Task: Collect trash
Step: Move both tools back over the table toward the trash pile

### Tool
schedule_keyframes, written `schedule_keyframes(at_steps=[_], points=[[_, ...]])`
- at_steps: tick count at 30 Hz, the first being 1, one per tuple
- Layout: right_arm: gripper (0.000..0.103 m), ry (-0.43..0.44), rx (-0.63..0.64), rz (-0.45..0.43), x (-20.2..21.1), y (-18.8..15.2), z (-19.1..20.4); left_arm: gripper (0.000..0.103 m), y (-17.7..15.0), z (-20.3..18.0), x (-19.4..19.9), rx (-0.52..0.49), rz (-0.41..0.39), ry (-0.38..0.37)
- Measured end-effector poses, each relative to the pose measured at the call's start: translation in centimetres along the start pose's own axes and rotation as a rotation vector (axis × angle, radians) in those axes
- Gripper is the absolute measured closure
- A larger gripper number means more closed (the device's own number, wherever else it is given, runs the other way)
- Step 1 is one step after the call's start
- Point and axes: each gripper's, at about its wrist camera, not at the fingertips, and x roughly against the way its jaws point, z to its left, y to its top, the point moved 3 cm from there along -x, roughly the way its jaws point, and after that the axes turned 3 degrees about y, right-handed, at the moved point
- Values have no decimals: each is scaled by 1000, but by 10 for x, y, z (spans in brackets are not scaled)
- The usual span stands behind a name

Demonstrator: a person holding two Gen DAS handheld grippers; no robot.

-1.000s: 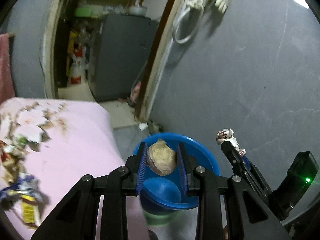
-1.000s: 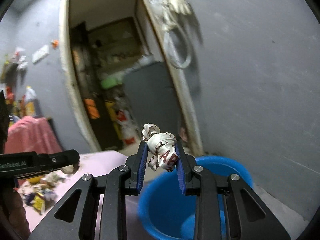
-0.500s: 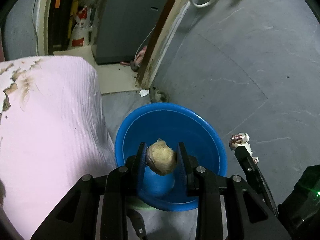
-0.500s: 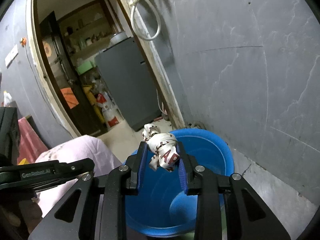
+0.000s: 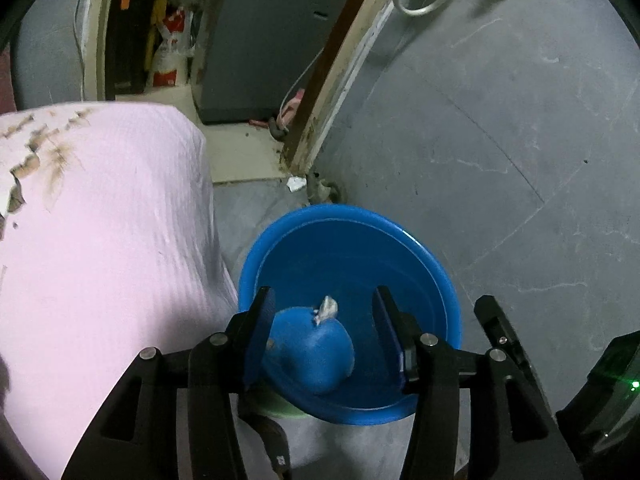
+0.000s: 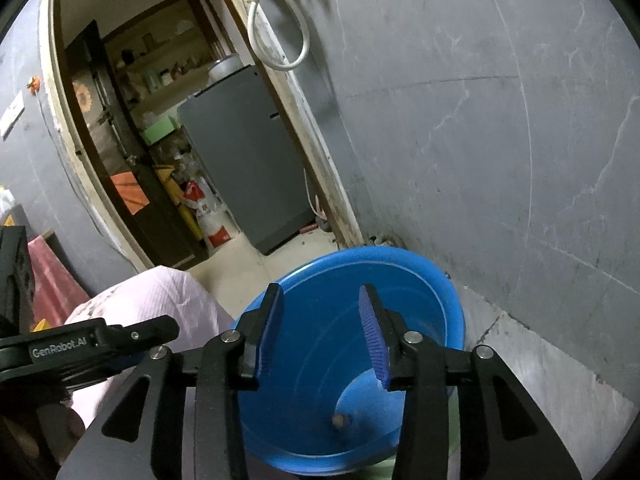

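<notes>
A blue bucket [image 5: 420, 256] stands on the floor by the grey wall; it also shows in the right wrist view [image 6: 400, 276]. My left gripper [image 5: 322, 334] is open and empty above the bucket's mouth. A small white crumpled scrap [image 5: 327, 308] is inside the bucket, between the jaws in view. My right gripper [image 6: 320, 334] is open and empty above the bucket too. A small brown lump [image 6: 340, 421] lies at the bucket's bottom. The right gripper's finger [image 5: 500, 332] shows at the right of the left wrist view.
A pink cloth-covered surface [image 5: 100, 240] with torn paper bits [image 5: 28, 160] lies left of the bucket. An open doorway [image 6: 160, 140] leads to a grey fridge [image 6: 248, 152] and cluttered shelves. The grey wall [image 6: 480, 140] stands close behind the bucket.
Both grippers opened over the bucket. The beige wad left my left gripper and the white printed wrapper left my right gripper; both fell into the bucket.
</notes>
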Motion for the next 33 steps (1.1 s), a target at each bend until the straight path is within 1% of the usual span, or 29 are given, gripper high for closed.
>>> schedule_keyframes(at_steps=[5,7,8,9,10,12,13,14,15,16,20,24,28,33], points=[[51,6,78,-77,11,4,16,48,1,3,25,-35,-103,51],[46,14,106,-108,16,6,24,41,0,6,37,-37,-145,69],[42,19,119,-129,20,6,28,38,0,10,46,-37,-175,79],[27,24,130,-152,24,7,32,31,-1,13,53,-38,-199,85],[18,28,139,-174,27,7,35,24,-2,15,60,-39,-219,89],[17,51,160,-225,35,7,44,18,-5,25,78,-34,-288,111],[13,59,173,-245,39,7,49,13,-7,28,86,-34,-310,122],[10,63,183,-256,40,7,52,11,-9,34,96,-33,-341,138],[3,72,194,-272,42,6,57,7,-11,39,106,-32,-374,155],[0,88,200,-292,45,5,61,7,-14,43,116,-30,-410,172],[0,150,215,-367,58,4,76,2,-26,56,149,-44,-540,243],[0,217,213,-422,71,2,91,2,-42,69,180,-63,-629,303],[0,289,221,-434,79,-4,113,2,-53,85,201,-39,-678,358],[0,382,249,-444,84,-12,144,2,-67,101,223,-32,-725,433]])
